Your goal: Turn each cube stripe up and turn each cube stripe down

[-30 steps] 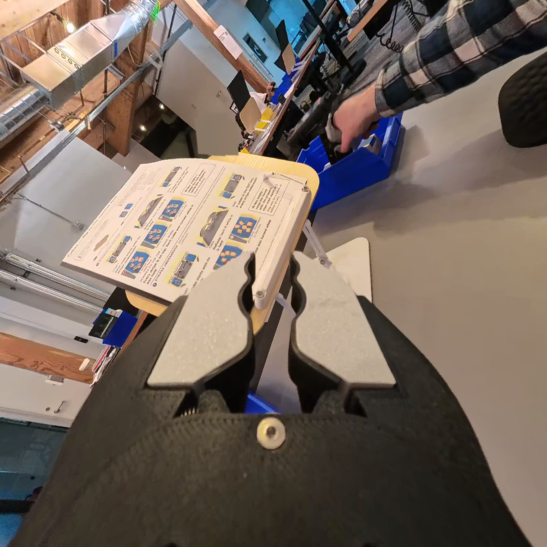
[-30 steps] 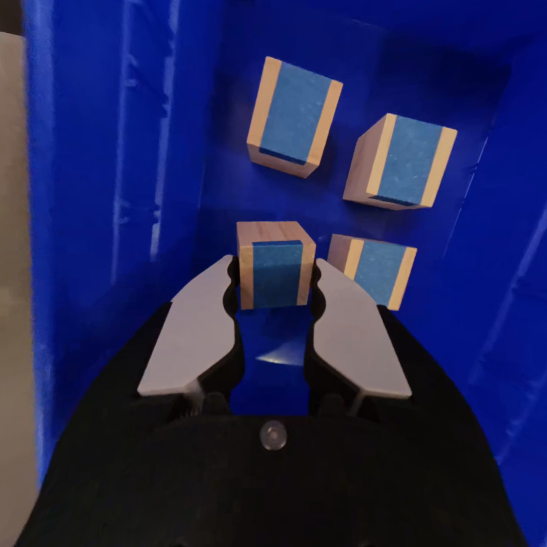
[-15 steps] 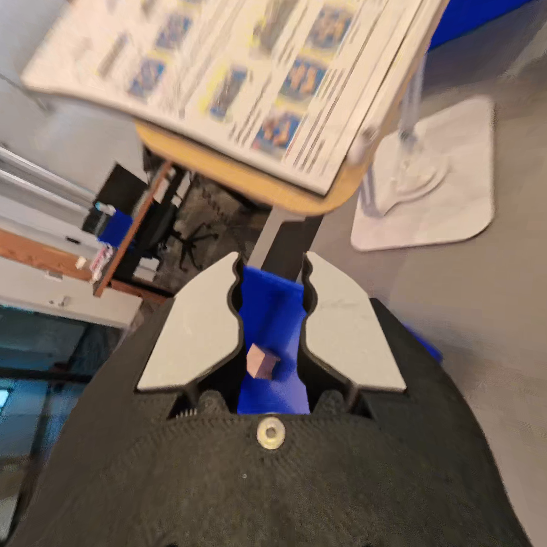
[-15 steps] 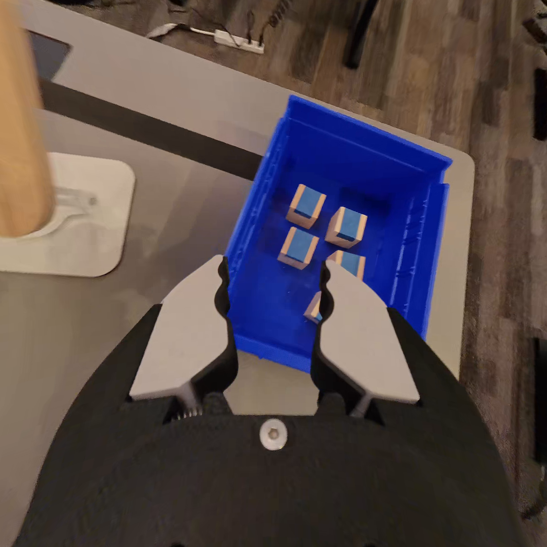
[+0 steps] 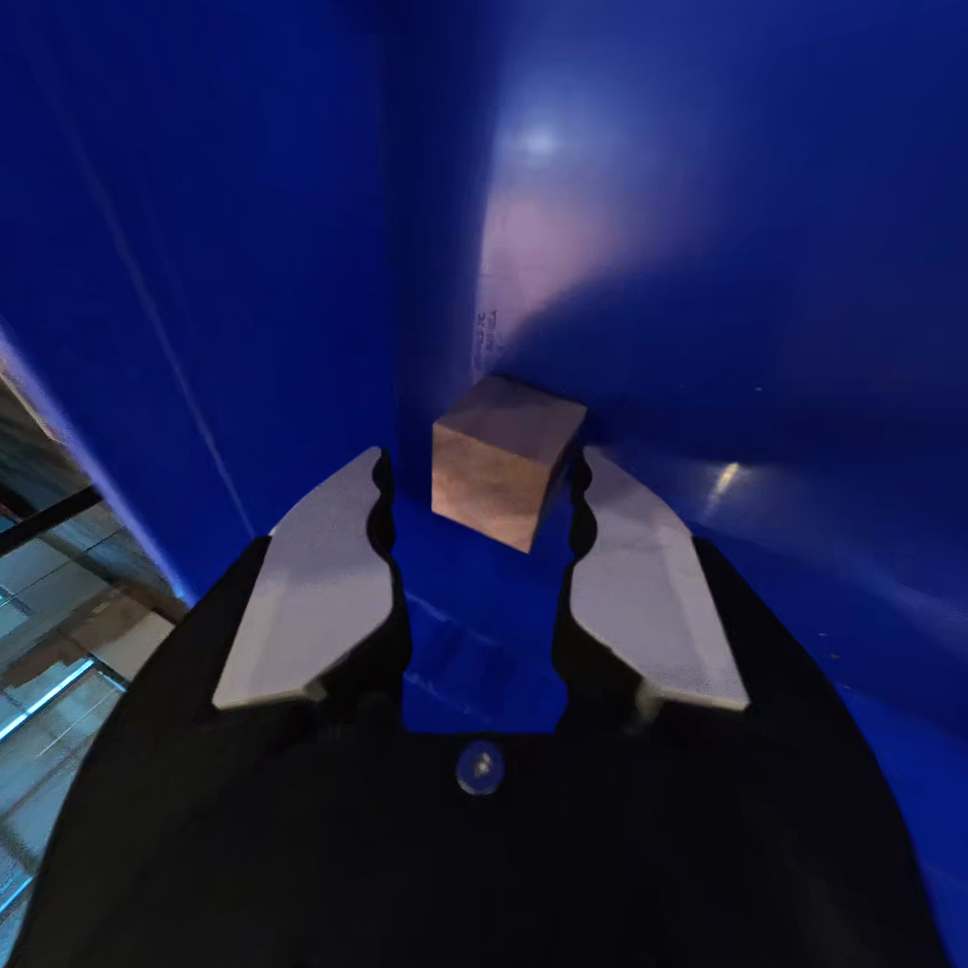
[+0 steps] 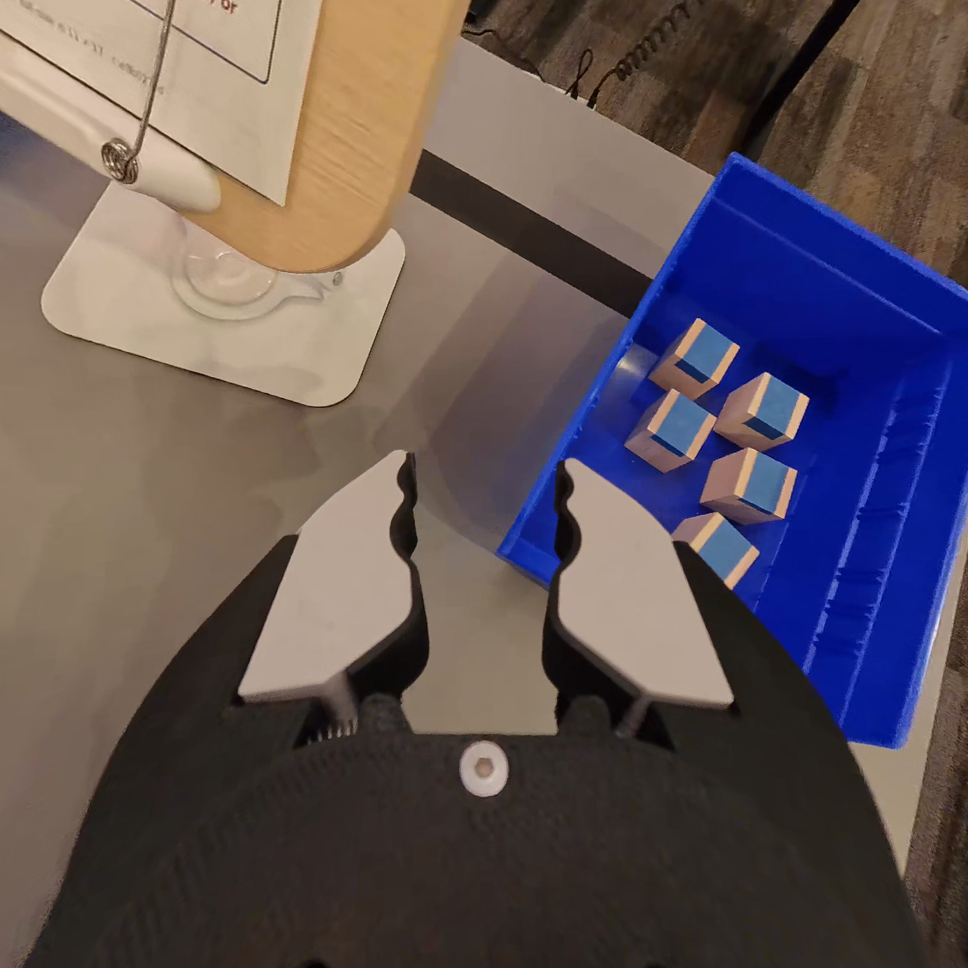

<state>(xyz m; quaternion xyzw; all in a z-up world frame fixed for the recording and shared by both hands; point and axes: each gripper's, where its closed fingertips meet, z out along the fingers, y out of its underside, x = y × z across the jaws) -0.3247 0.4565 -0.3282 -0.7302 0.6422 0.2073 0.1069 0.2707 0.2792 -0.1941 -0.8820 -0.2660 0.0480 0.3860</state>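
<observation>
Where the grey table (image 6: pixel 157 497) ends, a big blue bin (image 6: pixel 890 524) sits with five wooden cubes (image 6: pixel 754 414) inside, each with its blue stripe facing up. The right gripper (image 6: pixel 484 466) hangs over the table just beside the bin, its jaws apart and holding nothing. Inside a blue bin (image 5: pixel 209 209), one plain wooden cube (image 5: pixel 497 471) sits in a corner, no stripe showing. The left gripper (image 5: pixel 479 461) has its jaws wide around the cube, not squeezing it.
</observation>
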